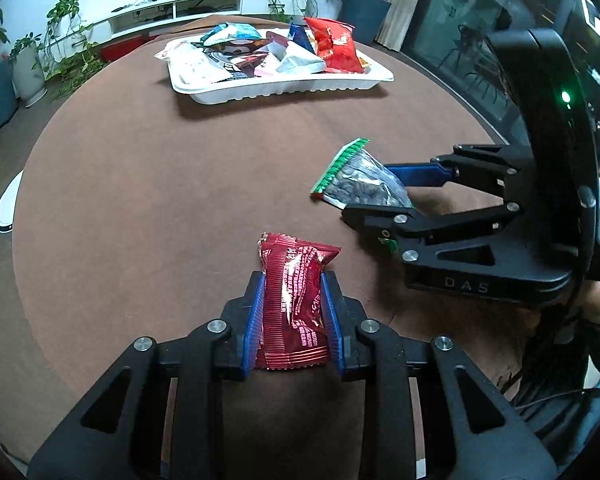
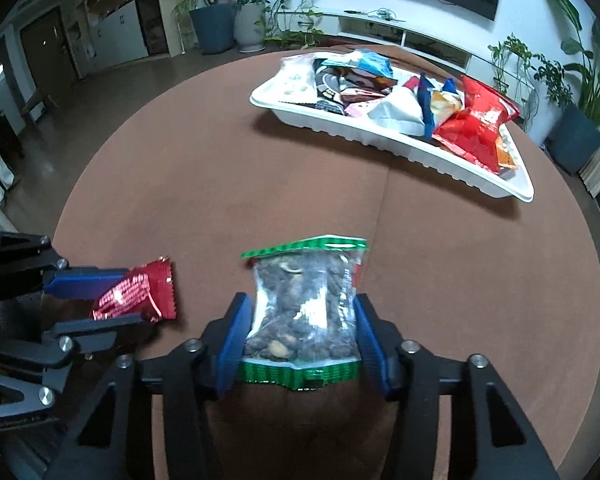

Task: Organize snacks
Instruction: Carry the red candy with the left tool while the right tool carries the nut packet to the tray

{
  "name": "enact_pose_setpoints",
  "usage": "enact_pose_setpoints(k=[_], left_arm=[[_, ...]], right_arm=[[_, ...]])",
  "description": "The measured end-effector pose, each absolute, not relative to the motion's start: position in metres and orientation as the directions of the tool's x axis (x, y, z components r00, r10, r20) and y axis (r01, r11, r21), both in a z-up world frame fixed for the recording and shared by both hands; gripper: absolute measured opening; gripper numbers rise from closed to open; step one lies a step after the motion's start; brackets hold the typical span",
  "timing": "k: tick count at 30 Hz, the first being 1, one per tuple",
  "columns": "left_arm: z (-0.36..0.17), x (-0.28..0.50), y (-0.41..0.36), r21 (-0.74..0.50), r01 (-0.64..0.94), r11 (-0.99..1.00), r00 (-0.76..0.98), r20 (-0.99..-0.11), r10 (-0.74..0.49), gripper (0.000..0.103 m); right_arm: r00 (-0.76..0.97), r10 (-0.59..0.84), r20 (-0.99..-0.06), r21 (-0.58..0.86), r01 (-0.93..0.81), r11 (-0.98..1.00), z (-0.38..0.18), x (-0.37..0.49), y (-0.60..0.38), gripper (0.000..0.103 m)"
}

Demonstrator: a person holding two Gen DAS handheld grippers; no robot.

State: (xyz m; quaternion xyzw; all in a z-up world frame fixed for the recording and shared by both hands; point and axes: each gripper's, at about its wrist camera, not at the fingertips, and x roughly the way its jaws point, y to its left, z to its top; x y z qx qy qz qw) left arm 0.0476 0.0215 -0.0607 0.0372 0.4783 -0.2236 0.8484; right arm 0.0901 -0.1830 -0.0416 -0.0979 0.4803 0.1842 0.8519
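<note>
Grippers [image 1: 293,312] grip packets; loaded tray [image 1: 284,87] beyond.

red packet [image 1: 294,304]: print too small to read, lower sides hidden behind jaws
nut bag [image 1: 360,184]: rear part hidden by right gripper [image 1: 374,192]
tray [image 2: 400,148]: lower packets covered by others
desk [image 1: 140,200]: near side cut off by pic edge

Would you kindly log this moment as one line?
left hand-held gripper: holds red packet | right hand-held gripper: holds nut bag | tray: filled

L gripper [image 1: 293,280] w/ red packet [image 1: 294,304]
</note>
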Motion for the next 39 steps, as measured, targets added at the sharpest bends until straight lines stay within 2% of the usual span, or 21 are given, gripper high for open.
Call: enact_pose_setpoints(k=[2,4,6,8,16,26,34,39], left_arm=[[-0.06,0.047,0.023,-0.157,0.408,0.9,0.446,-0.825,-0.346,0.026],[-0.06,0.048,0.024,-0.165,0.403,0.9,0.447,-0.823,-0.351,0.026],[-0.059,0.047,0.024,-0.172,0.4,0.9,0.449,-0.819,-0.356,0.026],[-0.059,0.047,0.023,-0.179,0.398,0.9,0.449,-0.817,-0.361,0.026],[-0.056,0.051,0.024,-0.217,0.383,0.898,0.459,-0.799,-0.389,0.026],[-0.027,0.087,0.032,-0.246,0.356,0.902,0.519,-0.75,-0.409,0.026],[0.022,0.145,0.03,-0.221,0.35,0.91,0.594,-0.699,-0.398,0.026],[0.054,0.196,0.018,-0.208,0.36,0.909,0.624,-0.671,-0.401,0.026]], right_arm=[[0.464,0.22,-0.858,0.019,-0.4,0.916,-0.041,0.088,-0.187,0.048],[0.462,0.216,-0.86,0.02,-0.394,0.919,-0.041,0.085,-0.191,0.037],[0.459,0.214,-0.862,0.024,-0.385,0.923,-0.041,0.081,-0.198,0.031],[0.459,0.212,-0.863,0.032,-0.37,0.929,-0.041,0.076,-0.206,0.028],[0.463,0.279,-0.841,0.175,-0.254,0.951,-0.033,0.069,-0.256,0.026],[0.539,0.268,-0.799,0.281,-0.06,0.958,-0.007,0.093,-0.344,0.026],[0.622,0.261,-0.738,0.306,-0.035,0.951,0.037,0.134,-0.373,0.026],[0.665,0.311,-0.679,0.339,-0.092,0.936,0.074,0.175,-0.362,0.026]])
